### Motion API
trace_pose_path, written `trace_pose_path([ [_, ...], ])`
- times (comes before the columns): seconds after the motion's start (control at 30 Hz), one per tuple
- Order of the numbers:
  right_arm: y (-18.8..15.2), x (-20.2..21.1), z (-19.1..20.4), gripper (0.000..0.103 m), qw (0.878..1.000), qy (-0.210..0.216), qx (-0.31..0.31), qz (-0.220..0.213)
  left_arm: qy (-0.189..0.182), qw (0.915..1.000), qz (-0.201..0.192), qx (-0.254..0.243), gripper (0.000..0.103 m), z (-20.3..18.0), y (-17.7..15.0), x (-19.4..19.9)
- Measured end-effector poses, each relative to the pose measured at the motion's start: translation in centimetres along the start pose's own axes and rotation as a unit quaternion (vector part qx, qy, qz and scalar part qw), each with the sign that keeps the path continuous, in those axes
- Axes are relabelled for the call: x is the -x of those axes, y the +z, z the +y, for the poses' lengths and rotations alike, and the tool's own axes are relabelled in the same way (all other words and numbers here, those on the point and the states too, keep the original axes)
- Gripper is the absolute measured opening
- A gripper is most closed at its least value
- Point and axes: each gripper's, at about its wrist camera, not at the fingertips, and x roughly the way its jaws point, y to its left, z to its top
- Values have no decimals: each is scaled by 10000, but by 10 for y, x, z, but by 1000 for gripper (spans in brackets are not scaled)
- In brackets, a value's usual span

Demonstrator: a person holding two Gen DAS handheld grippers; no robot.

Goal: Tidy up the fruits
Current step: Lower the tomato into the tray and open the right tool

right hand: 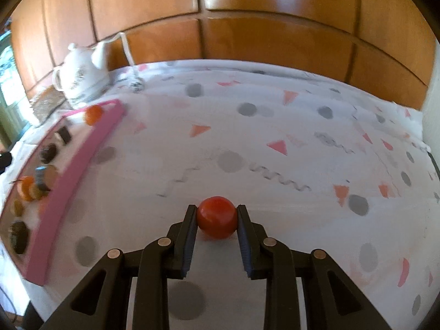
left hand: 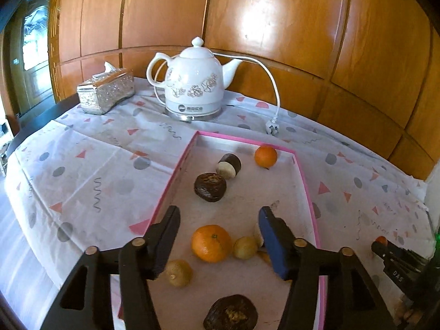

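Right gripper (right hand: 217, 216) jaws clamped on red tomato (right hand: 217, 217), just above patterned tablecloth (right hand: 275, 126). Left gripper (left hand: 218, 236) jaws wide apart, holding nothing, over pink-rimmed tray (left hand: 176, 173) with large orange (left hand: 211, 243), small orange (left hand: 265, 156), dark fruits (left hand: 210, 187). Behind tray: white kettle (left hand: 192, 82), silver tissue box (left hand: 106, 90), glossy wood-panel wall (left hand: 247, 13). Tray contents blurred in right view.

Pink tray (right hand: 74, 170) contents motion-blurred; dark fruit (left hand: 231, 315) cut off.
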Motion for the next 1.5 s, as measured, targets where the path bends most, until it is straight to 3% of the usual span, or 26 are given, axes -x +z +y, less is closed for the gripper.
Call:
trace_pose_path([
  [0.23,17,18,58,28,9950,875,472,-121,88,9999,-103,67,69,11,-2,14],
  [0.5,20,26,138,28,9775,1616,1353,-53,201,9994,-153,223,75,28,-6,23],
  [0.77,16,20,181,28,9676,1793,1774,93,271,9989,-146,366,78,40,-9,26],
  [1.23,14,-3,199,29,9653,1829,1793,514,428,9977,-197,480,88,53,-11,32],
  [1.5,14,-8,205,35,9674,1820,1676,540,488,9976,-197,451,96,52,-13,35],
])
